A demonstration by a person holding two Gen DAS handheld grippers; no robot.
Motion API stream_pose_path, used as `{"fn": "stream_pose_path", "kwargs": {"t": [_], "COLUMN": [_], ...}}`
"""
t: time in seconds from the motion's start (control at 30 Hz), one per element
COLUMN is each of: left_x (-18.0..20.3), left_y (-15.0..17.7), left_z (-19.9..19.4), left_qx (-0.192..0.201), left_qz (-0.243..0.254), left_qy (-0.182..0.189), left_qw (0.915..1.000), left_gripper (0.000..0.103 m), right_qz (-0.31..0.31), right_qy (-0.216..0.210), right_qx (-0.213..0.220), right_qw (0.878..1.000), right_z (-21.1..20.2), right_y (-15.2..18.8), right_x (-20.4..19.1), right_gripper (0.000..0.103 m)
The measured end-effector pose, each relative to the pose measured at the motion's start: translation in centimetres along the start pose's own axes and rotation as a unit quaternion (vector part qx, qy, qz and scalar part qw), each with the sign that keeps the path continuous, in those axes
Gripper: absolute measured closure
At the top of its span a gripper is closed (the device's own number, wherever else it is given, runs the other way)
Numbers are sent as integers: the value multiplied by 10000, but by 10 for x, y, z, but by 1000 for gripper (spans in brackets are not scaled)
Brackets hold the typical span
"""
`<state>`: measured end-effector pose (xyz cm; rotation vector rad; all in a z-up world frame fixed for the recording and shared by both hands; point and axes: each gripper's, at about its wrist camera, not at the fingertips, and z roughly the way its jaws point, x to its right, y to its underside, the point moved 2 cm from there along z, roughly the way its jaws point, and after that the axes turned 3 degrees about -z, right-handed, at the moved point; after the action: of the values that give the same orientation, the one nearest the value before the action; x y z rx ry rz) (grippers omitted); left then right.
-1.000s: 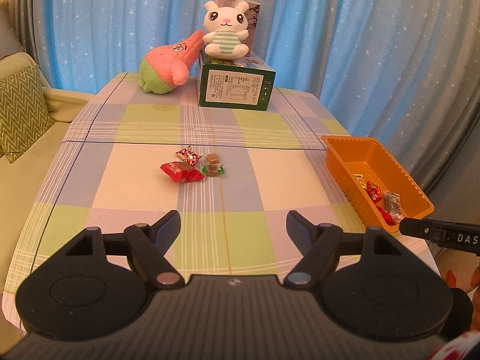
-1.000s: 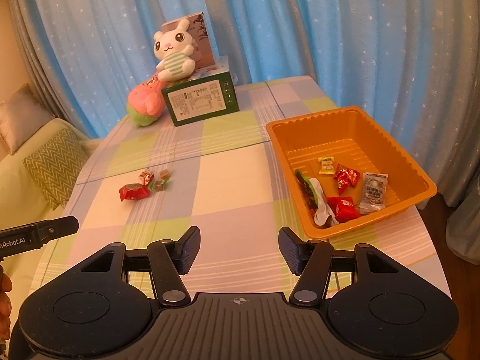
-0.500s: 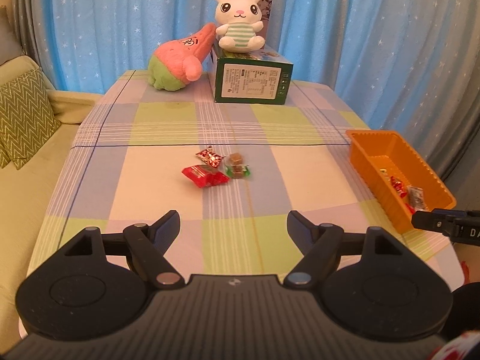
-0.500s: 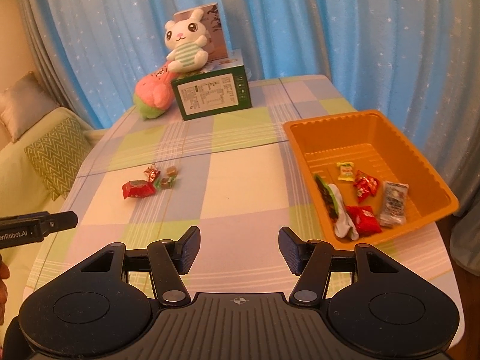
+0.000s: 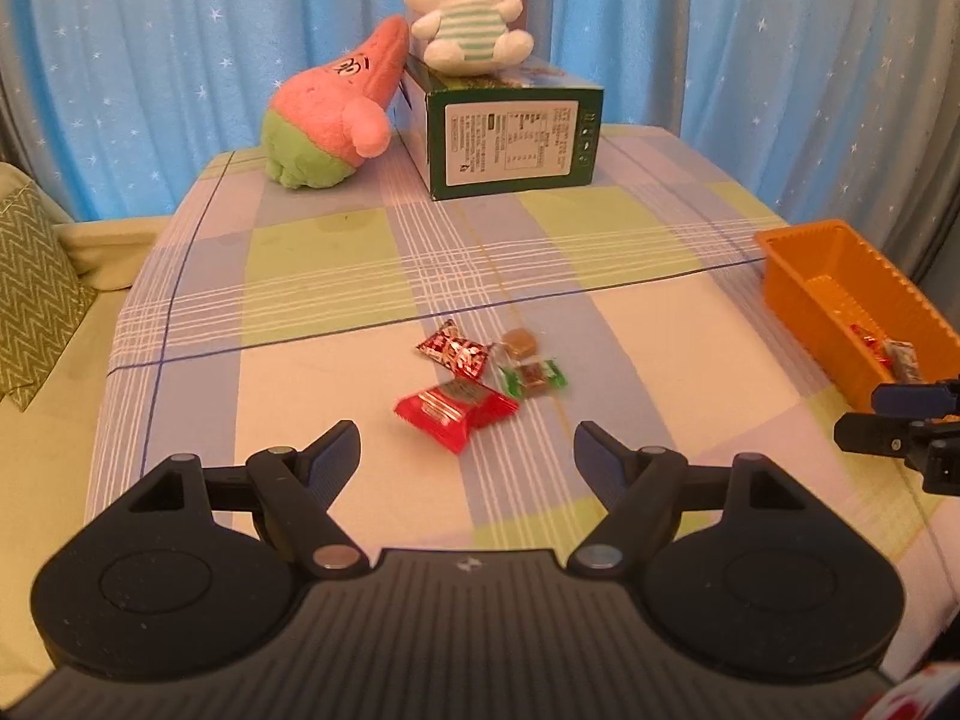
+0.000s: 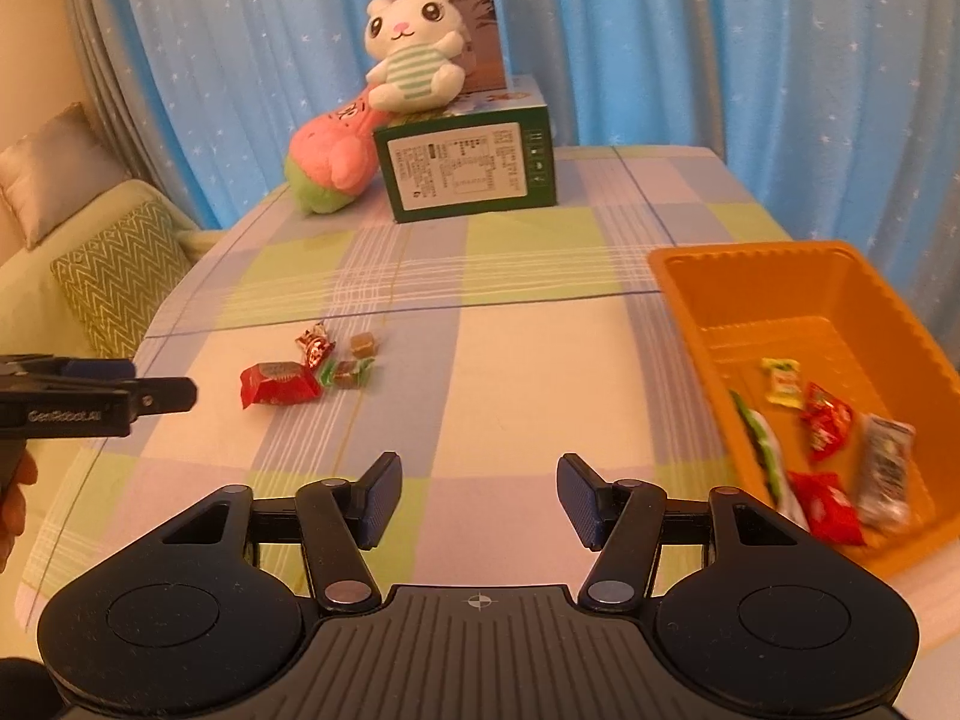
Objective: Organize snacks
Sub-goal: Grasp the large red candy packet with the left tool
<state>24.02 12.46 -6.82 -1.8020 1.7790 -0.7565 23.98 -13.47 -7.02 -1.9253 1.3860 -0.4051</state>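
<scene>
I judge the job partly done. On my bench (image 6: pixel 540 360), under soft checked cloth, the rigid orange plastic tray (image 6: pixel 750 276) at the right edge already holds about six crinkly packets, blurred. Four small wrapped sweets (image 5: pixel 480 378) remain mid-bench. Left tongs (image 5: pixel 467 450) and right tongs (image 6: pixel 479 495) both stand spread, pinching nothing.

Glossy plastic tray (image 6: pixel 750 276), foil wrappers (image 5: pixel 456 411)
</scene>
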Motion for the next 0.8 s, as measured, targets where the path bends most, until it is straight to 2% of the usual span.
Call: {"fn": "stream_pose_path", "kwargs": {"t": [0.13, 0.2, 0.33, 0.6, 0.67, 0.8], "left_x": [-9, -11, -11, -7, -5, -2], "left_y": [-6, -8, -10, -11, -9, 2], "left_z": [27, 41, 68, 99, 103, 103], "left_qx": [-44, -74, -147, -78, -130, -232], "left_qz": [107, 202, 458, 673, 759, 778], "left_qy": [-21, -77, 4, 452, 589, 612], "left_qw": [9999, 9997, 9988, 9967, 9953, 9948], "left_gripper": [28, 31, 33, 52, 53, 61], "right_qz": [-93, -91, -156, -307, -333, -370], "right_qy": [-6, -17, -70, -149, -166, -197], "right_qx": [-46, -69, -132, -227, -238, -267], "right_qw": [9999, 9999, 9998, 9992, 9990, 9988], "right_z": [28, 40, 64, 98, 105, 116], "right_y": [-5, -7, -9, -14, -15, -18], "right_x": [0, 0, 0, -5, -6, -7], "right_gripper": [45, 45, 45, 45, 45, 45]}}
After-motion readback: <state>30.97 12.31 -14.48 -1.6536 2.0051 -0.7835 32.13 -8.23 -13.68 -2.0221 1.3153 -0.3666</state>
